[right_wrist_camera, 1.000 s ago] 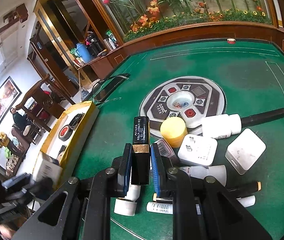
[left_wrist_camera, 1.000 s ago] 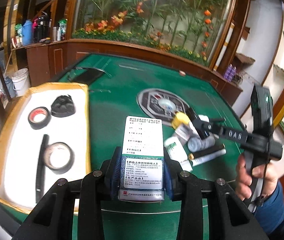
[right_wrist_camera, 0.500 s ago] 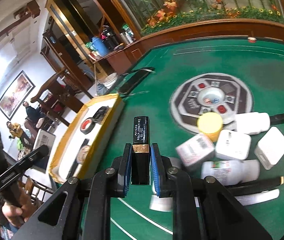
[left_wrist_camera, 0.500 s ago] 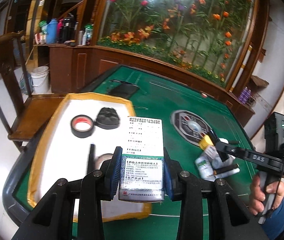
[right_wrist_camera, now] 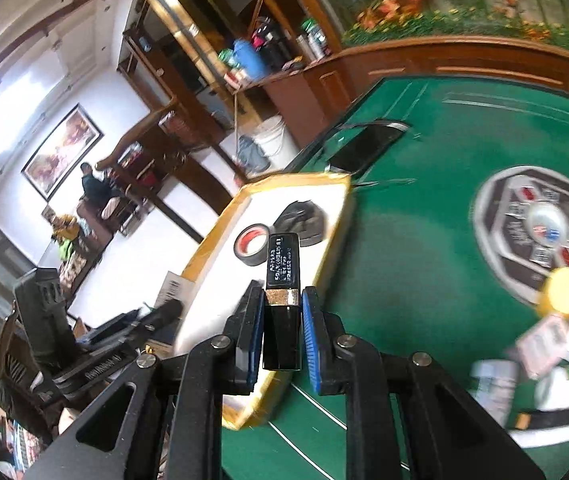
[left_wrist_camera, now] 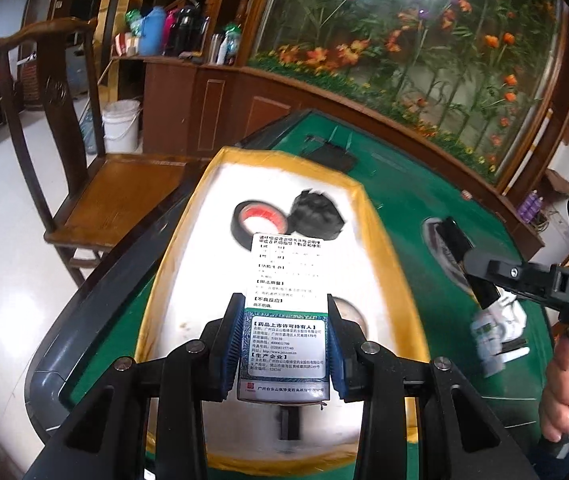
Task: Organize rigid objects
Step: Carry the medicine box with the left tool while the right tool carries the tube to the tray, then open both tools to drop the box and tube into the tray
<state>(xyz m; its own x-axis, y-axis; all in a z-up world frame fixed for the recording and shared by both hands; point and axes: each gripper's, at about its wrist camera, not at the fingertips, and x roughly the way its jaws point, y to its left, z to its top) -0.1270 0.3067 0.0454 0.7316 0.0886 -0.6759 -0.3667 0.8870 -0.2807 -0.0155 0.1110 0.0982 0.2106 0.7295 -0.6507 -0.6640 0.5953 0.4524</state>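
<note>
Over the near end of the yellow-rimmed tray (left_wrist_camera: pixel 368 216), the left gripper (left_wrist_camera: pixel 284 344) has its jaws clamped on a white and green medicine box (left_wrist_camera: pixel 286 320), blue pads pressing its two long sides, printed face up. On the tray's white floor, beyond the box, lie a black tape roll with a red core (left_wrist_camera: pixel 258 222) and, just to its right, a dark lumpy round object (left_wrist_camera: pixel 316 216); another roll (left_wrist_camera: pixel 348 312) shows partly behind the box on the right, and a thin black stick (left_wrist_camera: pixel 288 420) pokes out under it. The tray sits at the left edge of the green felt surface (left_wrist_camera: pixel 404 208), with a wooden chair (left_wrist_camera: pixel 96 192) standing off to the left on the floor.

To the right, in the left wrist view, the right gripper (left_wrist_camera: pixel 480 276) is held by a hand (left_wrist_camera: pixel 564 400) above the felt. Its own camera shows the jaws set narrow and gripping a slim black tube with a gold band (right_wrist_camera: pixel 282 292), upright between the pads, over the felt close to the tray's right rim (right_wrist_camera: pixel 336 232). Further right on the surface, blurred, sit a round grey control panel (right_wrist_camera: pixel 524 224) and a pile of objects including a yellow cap (right_wrist_camera: pixel 562 290) and white bottles (right_wrist_camera: pixel 492 380)
</note>
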